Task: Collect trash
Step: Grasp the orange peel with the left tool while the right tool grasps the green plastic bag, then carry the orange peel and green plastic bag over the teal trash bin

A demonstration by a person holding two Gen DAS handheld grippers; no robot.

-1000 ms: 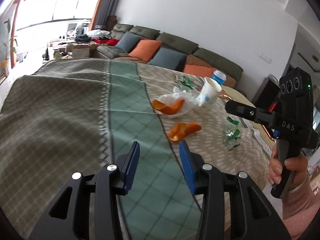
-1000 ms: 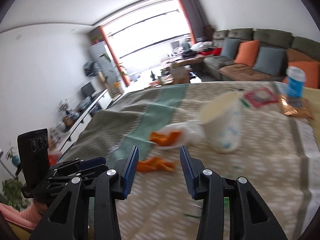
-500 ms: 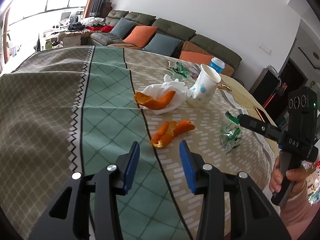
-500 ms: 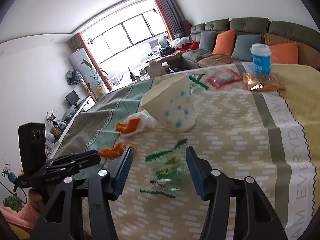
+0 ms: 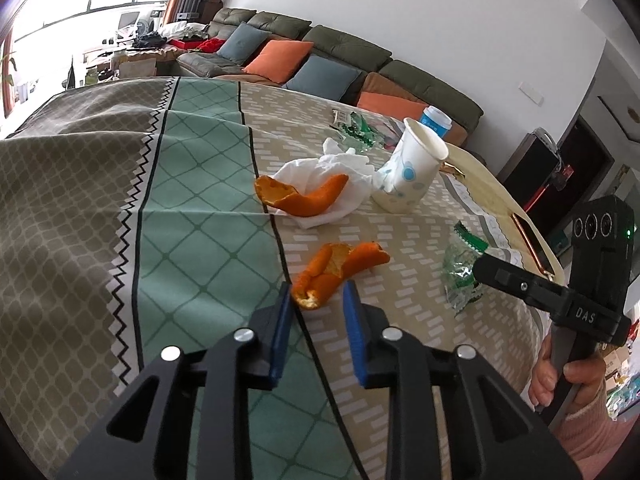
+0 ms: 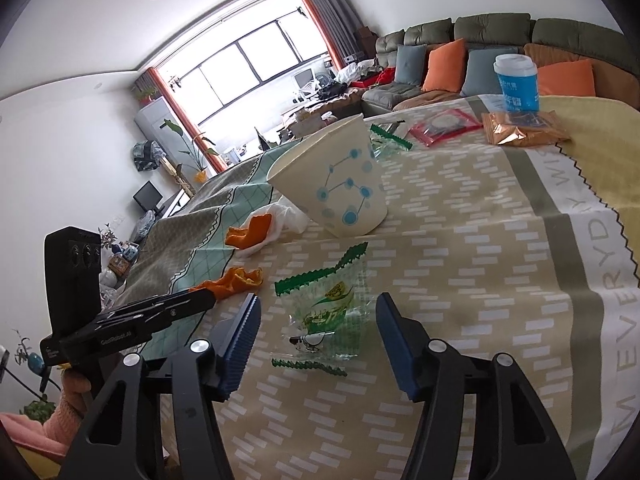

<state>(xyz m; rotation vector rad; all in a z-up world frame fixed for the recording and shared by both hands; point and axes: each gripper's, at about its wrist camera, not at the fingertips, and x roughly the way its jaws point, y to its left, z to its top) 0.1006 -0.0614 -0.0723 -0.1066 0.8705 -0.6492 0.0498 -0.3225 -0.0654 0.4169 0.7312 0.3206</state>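
The left claw [image 5: 316, 312] is partly open and holds nothing; its blue pads [image 5: 282, 332] flank the near tip of a curled orange peel [image 5: 340, 270] that lies flat on the table [image 5: 192, 216], on the tan band just right of the black line bordering the green stripe. Whether the pads touch the cloth cannot be told. To the left of this claw the green and grey bands of the cloth run bare out to the table's far-left edge.

The right claw [image 6: 316, 328] is spread wide and also empty, with a clear green-printed wrapper [image 6: 326, 312] lying crumpled between its pads, apart from both. The left claw's finger reaches in from the left in the right wrist view, its tip beside the peel, near the wrapper but not touching it.

Beyond the peel a second peel [image 5: 304, 200] rests on a crumpled white tissue [image 5: 328, 168]. Just right of the tissue, touching it, stands a tilted paper cup [image 5: 408, 176] with blue dots, mouth leaning away from the tissue. Between wrapper and cup the cloth lies open.

Farther back lie another green wrapper [image 6: 386, 136], a red packet [image 6: 444, 124], a gold packet [image 6: 520, 128] and an upright blue canister [image 6: 516, 84] near the table's far edge. To the right of the right claw the cloth stretches bare across grey and yellow bands to the edge.
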